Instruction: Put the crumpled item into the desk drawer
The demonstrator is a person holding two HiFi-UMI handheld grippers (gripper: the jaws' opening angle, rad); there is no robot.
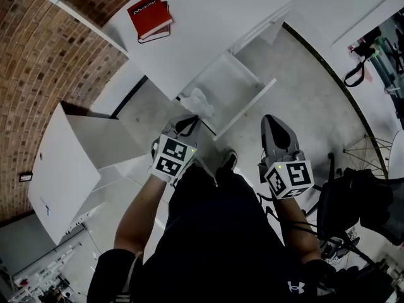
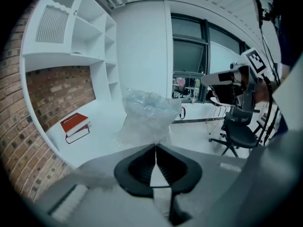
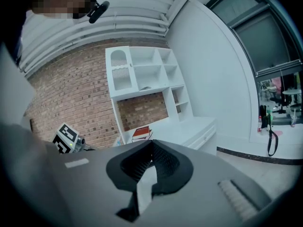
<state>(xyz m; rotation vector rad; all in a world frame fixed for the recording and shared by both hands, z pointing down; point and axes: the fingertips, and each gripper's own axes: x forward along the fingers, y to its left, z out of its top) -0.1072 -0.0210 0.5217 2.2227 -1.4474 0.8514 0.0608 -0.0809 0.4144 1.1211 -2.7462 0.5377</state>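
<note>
A crumpled clear plastic item (image 2: 147, 118) sticks up from the tips of my left gripper (image 2: 155, 146), which is shut on it. In the head view the crumpled item (image 1: 199, 101) hangs at the near corner of the open white desk drawer (image 1: 228, 87), with the left gripper (image 1: 185, 126) just below it. My right gripper (image 1: 273, 126) is shut with nothing in it and is held over the floor to the right of the drawer front. The right gripper (image 3: 151, 143) points toward the desk and shelves.
A red book (image 1: 149, 16) lies on the white desk top (image 1: 208, 24). A white cabinet door (image 1: 60, 175) stands open at the left, by the brick wall (image 1: 35, 62). A black office chair (image 1: 353, 201) is at my right.
</note>
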